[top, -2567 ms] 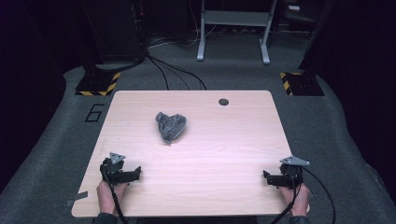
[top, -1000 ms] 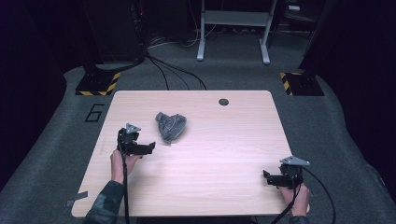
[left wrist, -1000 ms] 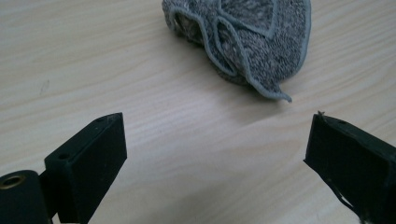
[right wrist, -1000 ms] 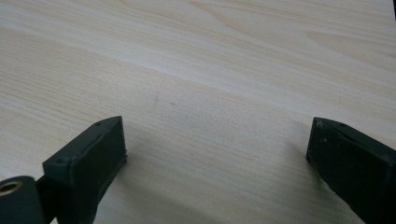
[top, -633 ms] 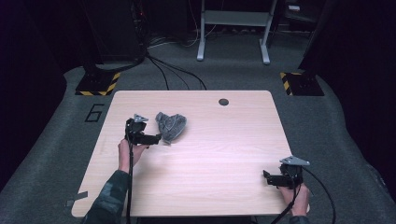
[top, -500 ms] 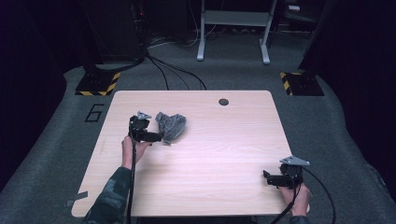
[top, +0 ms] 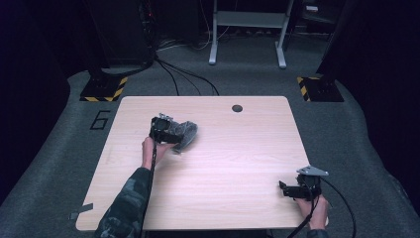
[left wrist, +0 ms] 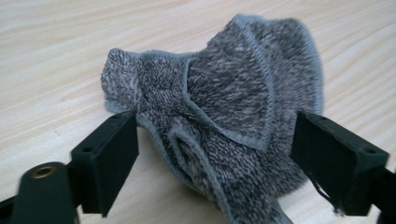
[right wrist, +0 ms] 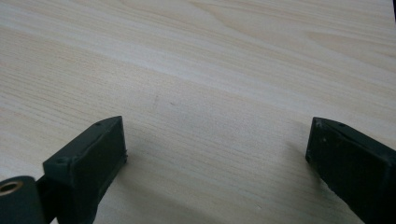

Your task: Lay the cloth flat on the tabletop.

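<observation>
Around grey cloth [left wrist: 224, 135], wide-spread left tongs [left wrist: 215, 158]

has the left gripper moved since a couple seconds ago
Yes. The left gripper went from the table's near left edge forward and rightward to the grey cloth, jaws open around it.

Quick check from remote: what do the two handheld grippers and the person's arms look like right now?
Both grippers are black with two blocky, flat-faced jaws. The right gripper carries a grey three-cornered plate on top and trails a black cable. The left gripper trails a black cable along a camouflage-patterned sleeve. A brass-coloured fastener sits at the jaw base.
</observation>
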`<state>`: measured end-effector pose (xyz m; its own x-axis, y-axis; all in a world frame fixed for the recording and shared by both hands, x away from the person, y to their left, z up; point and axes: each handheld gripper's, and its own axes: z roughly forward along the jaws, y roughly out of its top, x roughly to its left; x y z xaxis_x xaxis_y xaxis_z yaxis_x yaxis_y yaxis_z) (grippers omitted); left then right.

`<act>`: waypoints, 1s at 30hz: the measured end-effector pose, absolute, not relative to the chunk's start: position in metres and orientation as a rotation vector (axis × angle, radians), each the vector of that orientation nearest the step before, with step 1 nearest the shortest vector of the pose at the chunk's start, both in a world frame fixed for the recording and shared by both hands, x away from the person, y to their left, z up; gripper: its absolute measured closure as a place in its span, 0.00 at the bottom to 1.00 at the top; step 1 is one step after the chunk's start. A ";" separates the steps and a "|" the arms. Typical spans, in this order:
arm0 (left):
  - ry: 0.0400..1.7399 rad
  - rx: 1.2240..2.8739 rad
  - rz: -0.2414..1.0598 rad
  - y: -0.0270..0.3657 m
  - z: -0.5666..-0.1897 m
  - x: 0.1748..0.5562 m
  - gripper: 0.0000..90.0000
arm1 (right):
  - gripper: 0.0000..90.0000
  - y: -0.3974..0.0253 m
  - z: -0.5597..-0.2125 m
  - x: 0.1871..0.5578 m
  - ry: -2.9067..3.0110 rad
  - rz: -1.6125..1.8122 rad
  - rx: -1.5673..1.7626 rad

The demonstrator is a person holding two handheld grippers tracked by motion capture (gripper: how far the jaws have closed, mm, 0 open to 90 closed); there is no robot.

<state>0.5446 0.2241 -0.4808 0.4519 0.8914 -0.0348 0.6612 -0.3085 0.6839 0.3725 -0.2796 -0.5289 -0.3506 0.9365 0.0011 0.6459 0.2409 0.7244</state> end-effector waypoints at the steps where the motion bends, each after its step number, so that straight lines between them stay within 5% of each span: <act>1: 1.285 2.088 0.462 0.223 -0.483 0.546 0.17 | 0.05 -0.280 -0.529 0.372 2.083 0.895 1.446; 5: 1.303 2.096 0.436 0.220 -0.493 0.551 0.21 | 0.05 -0.280 -0.529 0.372 2.083 0.894 1.446; 12: 1.284 2.093 0.436 0.216 -0.498 0.552 0.59 | 0.05 -0.279 -0.529 0.372 2.079 0.895 1.451; 16: 1.258 2.085 0.451 0.217 -0.498 0.550 0.73 | 0.05 -0.279 -0.529 0.372 2.079 0.897 1.450; 30: 1.154 2.033 0.546 0.229 -0.453 0.527 0.80 | 0.06 -0.279 -0.529 0.372 2.077 0.898 1.452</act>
